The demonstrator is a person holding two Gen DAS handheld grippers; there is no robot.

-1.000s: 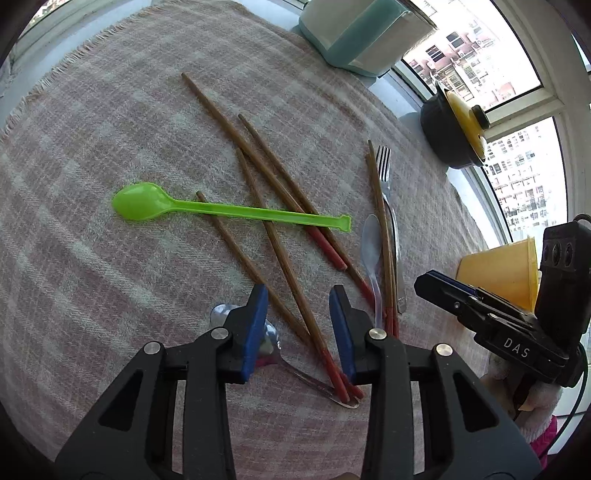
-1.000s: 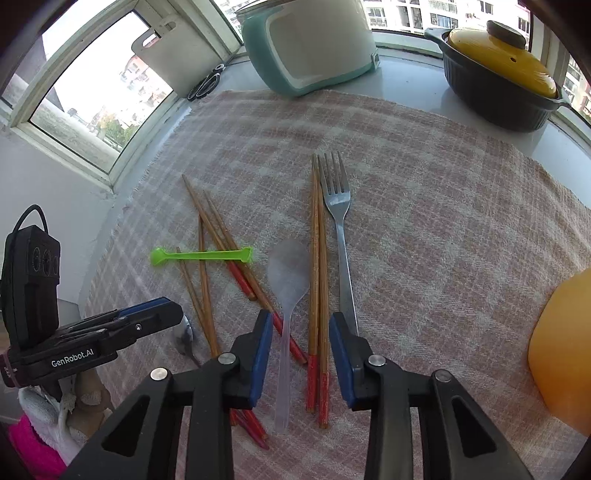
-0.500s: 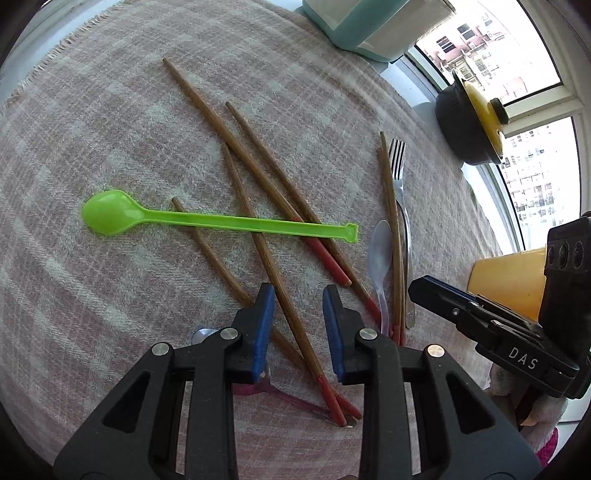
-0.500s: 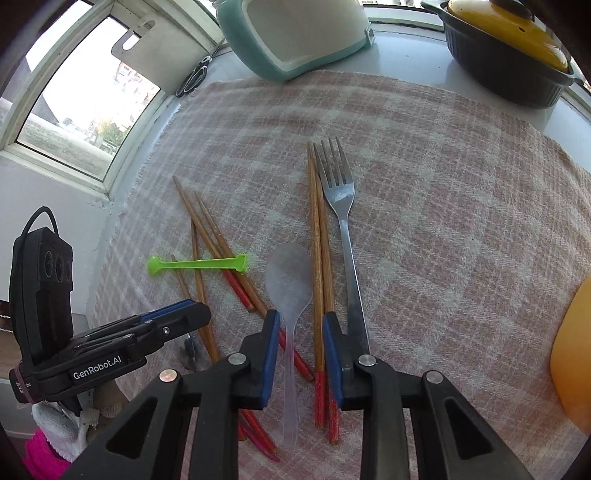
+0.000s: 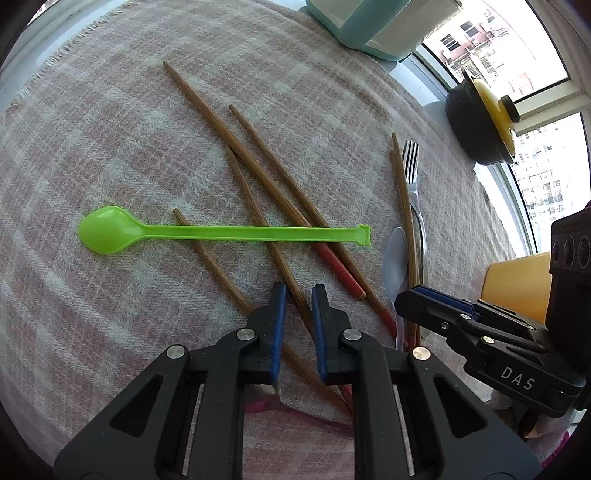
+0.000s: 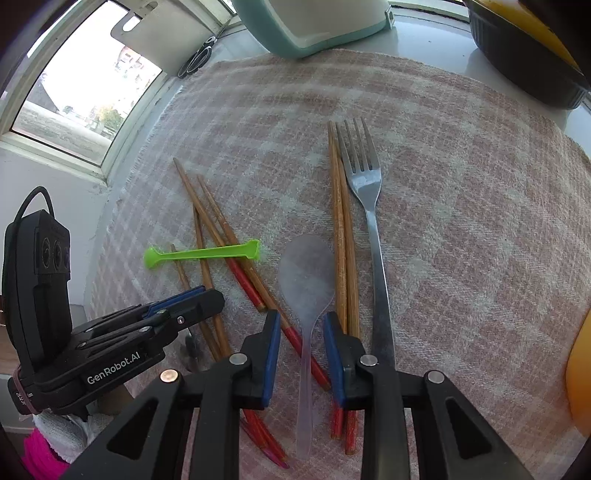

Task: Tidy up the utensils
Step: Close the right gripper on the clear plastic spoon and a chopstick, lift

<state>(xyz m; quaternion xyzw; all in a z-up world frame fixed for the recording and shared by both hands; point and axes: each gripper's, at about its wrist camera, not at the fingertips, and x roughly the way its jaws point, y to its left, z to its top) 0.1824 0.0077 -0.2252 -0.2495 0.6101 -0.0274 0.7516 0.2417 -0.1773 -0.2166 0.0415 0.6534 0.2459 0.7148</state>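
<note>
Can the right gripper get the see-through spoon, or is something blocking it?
Probably yes. The right gripper already has the clear spoon's handle between its blue pads, with nothing lying on top. A red-tipped chopstick crosses close beside it and might get pinched too.

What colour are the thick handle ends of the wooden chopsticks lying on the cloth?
Red, on the wooden chopsticks; clearest in the right wrist view.

A pink-and-cream checked woven cloth (image 6: 461, 229) covers the sill. Beyond it stand a teal-and-white plastic container (image 5: 373, 26) and a black casserole pot with yellow lid (image 5: 480, 122).
</note>
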